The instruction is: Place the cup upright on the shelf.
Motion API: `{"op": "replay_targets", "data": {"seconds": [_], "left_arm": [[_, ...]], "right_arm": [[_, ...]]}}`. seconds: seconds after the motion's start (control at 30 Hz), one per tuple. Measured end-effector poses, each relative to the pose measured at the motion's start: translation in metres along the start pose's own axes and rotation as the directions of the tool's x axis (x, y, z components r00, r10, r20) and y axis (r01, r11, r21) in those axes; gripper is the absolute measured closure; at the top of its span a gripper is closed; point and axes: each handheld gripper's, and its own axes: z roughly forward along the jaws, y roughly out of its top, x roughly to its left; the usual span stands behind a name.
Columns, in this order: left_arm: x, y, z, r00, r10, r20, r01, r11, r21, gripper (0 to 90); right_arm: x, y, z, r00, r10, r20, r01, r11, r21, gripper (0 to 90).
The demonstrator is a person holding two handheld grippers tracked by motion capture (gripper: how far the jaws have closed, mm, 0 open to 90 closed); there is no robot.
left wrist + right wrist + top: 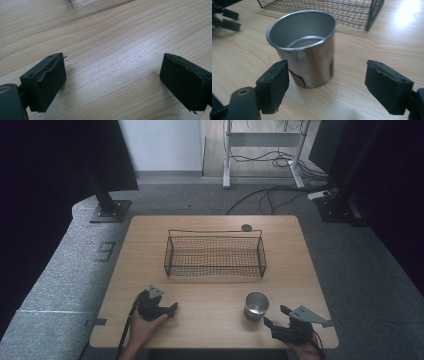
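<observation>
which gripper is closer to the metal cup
Right. The right gripper sits just right of the cup, jaws open toward it. The left gripper rests well off to the cup's left, over bare table.

No lettering, label, brand or number can be read anywhere — not on the steel cup (304, 47), not on the wire basket (215, 254) behind it, not on the wooden table (210, 320) — the cup's side carries only dull reflections.
</observation>
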Motion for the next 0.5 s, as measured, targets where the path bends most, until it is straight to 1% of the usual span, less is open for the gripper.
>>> {"op": "replay_targets", "data": {"seconds": [0.1,0.23,0.33,0.5], "left_arm": [[0.0,0.0,0.0,1.0,0.0,0.0,0.0,1.0,0.0,6.6],[0.0,0.0,0.0,1.0,-0.001,0.0,0.001,1.0,0.0,6.7],[0.0,0.0,0.0,1.0,0.0,0.0,0.0,1.0,0.0,6.7],[0.0,0.0,0.0,1.0,0.0,0.0,0.0,1.0,0.0,6.7]], "right_arm": [[0.003,0.001,0.003,0.9997,0.017,-0.018,-0.017,1.0,-0.013,17.1],[0.011,0.004,0.011,0.9994,-0.003,-0.033,0.003,1.0,-0.011,13.6],[0.013,0.005,0.02,0.9989,-0.008,-0.046,0.008,1.0,-0.001,12.9],[0.017,0.01,0.032,0.9982,-0.023,-0.055,0.023,1.0,-0.004,12.7]]}}
